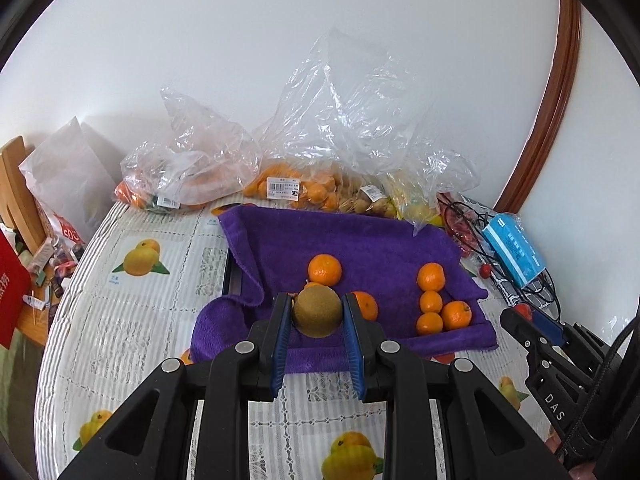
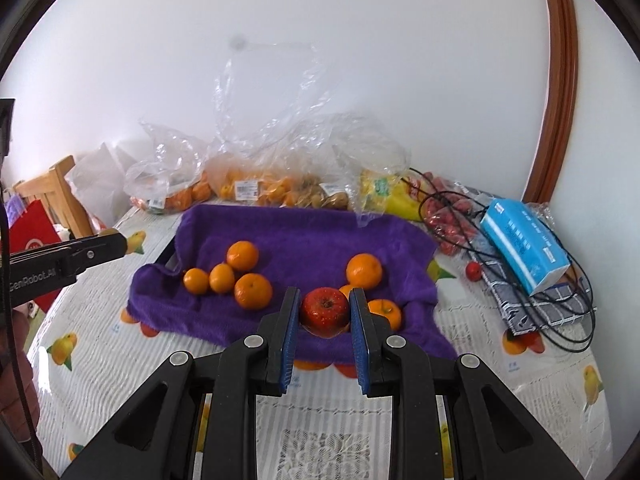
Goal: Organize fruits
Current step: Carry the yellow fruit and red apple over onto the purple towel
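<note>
My left gripper [image 1: 317, 303] is shut on a brown kiwi [image 1: 317, 311], held above the near edge of a purple towel [image 1: 360, 240]. Several oranges [image 1: 325, 269] lie on the towel, one group at its right [image 1: 431, 302]. My right gripper [image 2: 325, 298] is shut on a red apple [image 2: 325, 312], also raised over the towel's [image 2: 304, 232] near edge. In the right wrist view oranges sit left [image 2: 242, 256] and right [image 2: 364, 271] of the apple. The right gripper's body [image 1: 552, 344] shows at the right of the left wrist view, and the left gripper's body [image 2: 64, 262] at the left of the right wrist view.
Clear plastic bags of fruit [image 1: 296, 188] line the wall behind the towel. A blue tissue pack [image 2: 524, 240], black cable [image 2: 576, 312] and a small red fruit [image 2: 475, 271] lie at the right. A wooden chair [image 2: 52, 196] and clutter stand beyond the table's left edge.
</note>
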Tool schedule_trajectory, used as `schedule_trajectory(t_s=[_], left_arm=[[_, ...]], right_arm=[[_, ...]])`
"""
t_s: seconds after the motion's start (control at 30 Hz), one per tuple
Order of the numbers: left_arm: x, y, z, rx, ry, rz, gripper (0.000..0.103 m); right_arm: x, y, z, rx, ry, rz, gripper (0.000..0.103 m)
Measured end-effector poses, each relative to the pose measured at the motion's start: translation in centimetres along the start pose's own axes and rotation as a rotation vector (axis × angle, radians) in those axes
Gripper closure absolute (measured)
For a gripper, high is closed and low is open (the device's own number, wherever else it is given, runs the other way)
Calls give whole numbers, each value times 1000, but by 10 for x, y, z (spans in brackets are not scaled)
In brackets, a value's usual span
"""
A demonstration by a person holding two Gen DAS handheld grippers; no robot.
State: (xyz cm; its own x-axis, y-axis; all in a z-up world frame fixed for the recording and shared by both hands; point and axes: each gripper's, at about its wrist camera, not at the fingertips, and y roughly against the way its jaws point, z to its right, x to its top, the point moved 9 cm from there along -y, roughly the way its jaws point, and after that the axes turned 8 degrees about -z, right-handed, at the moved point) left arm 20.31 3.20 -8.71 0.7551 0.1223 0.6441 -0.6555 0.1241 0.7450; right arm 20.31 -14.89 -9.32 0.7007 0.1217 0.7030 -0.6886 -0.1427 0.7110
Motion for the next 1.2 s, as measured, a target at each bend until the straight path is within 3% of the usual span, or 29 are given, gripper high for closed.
schedule_trajectory(t_s=[0.63, 1.2], left_arm=[[28, -11, -5, 12, 9, 19, 79], [43, -52, -22, 33, 40, -20, 79]], right_arm=[[39, -13, 8, 6, -39, 33, 78], [60, -56, 8, 23, -54, 17, 78]])
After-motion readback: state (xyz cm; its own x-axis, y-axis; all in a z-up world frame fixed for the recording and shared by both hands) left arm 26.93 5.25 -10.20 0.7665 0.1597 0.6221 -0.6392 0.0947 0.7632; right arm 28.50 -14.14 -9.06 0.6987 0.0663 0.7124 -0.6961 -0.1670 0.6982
